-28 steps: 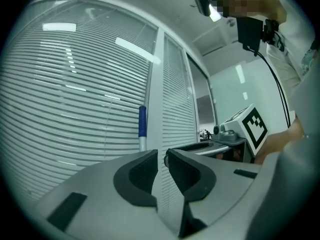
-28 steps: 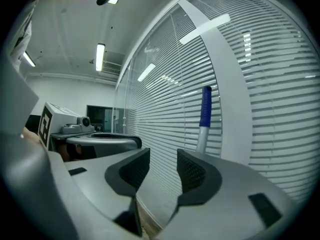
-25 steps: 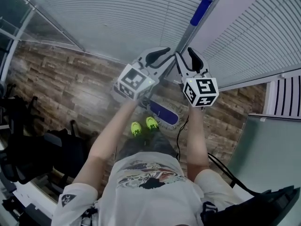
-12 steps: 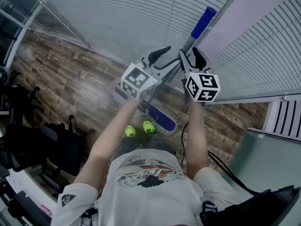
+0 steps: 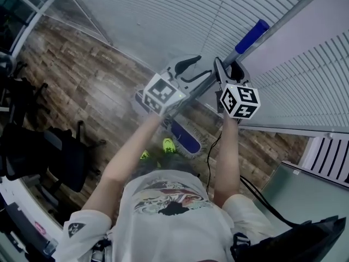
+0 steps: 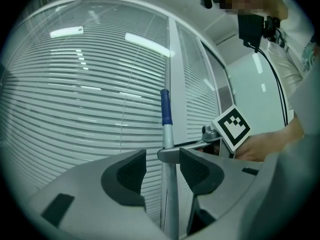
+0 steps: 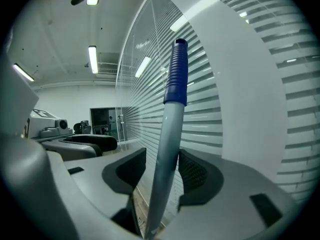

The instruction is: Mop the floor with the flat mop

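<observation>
Jaws of your left gripper (image 5: 191, 70) stand spread around the pole (image 6: 168, 134) of the flat mop (image 5: 184, 138), with a gap beside one pad. Your right gripper (image 5: 228, 70), higher up the pole toward its blue grip (image 7: 176, 74), has its jaws apart round it too. The mop's head rests on the wooden floor (image 5: 82, 86).

1 flat mop (image 5: 185, 138), 2 tongs (image 5: 191, 71) (image 5: 228, 69), 2 green shoes (image 5: 168, 144) (image 5: 144, 155).

White blinds (image 5: 158, 21) cover the glass wall. Black chairs (image 5: 49, 154) stand well left of the blinds. A black bag (image 5: 297, 242) lies far from the blinds, at the lower right.
</observation>
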Demonstrator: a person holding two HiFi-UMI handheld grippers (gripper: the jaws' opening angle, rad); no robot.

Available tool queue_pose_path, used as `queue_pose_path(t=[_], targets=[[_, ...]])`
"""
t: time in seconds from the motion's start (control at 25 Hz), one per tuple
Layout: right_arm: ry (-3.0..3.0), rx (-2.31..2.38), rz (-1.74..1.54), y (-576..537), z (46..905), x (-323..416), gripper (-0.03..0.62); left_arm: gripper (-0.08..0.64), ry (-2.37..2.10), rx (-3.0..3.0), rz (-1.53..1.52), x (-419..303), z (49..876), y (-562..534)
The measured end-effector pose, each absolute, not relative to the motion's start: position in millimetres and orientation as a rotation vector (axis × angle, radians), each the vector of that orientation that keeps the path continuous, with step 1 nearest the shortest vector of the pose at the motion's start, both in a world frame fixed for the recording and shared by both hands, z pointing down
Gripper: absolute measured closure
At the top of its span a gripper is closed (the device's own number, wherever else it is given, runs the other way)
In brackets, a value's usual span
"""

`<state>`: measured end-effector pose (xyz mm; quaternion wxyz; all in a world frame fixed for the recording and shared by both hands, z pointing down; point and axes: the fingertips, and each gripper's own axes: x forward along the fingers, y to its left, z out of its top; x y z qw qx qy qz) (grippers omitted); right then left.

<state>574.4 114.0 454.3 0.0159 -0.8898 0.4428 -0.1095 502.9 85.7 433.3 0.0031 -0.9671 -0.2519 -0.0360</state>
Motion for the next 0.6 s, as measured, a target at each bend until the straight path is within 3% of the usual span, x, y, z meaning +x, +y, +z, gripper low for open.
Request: queue_pose_path(t=[0.16,0.24,0.6], targets=[[1.381,-2.772,-0.349,112,460,573,0.394,0.374,-0.767,-3.041,-0.111,498,438,77],[1.382,-2.77,-0.344,113,467,568,0.449,0.374,-0.752,-3.042,-0.113,492,446,71],[1.406,-2.711,-0.331,112,452,545,0.463,0.374,-0.712,-3.055,-0.081,473,430,62]])
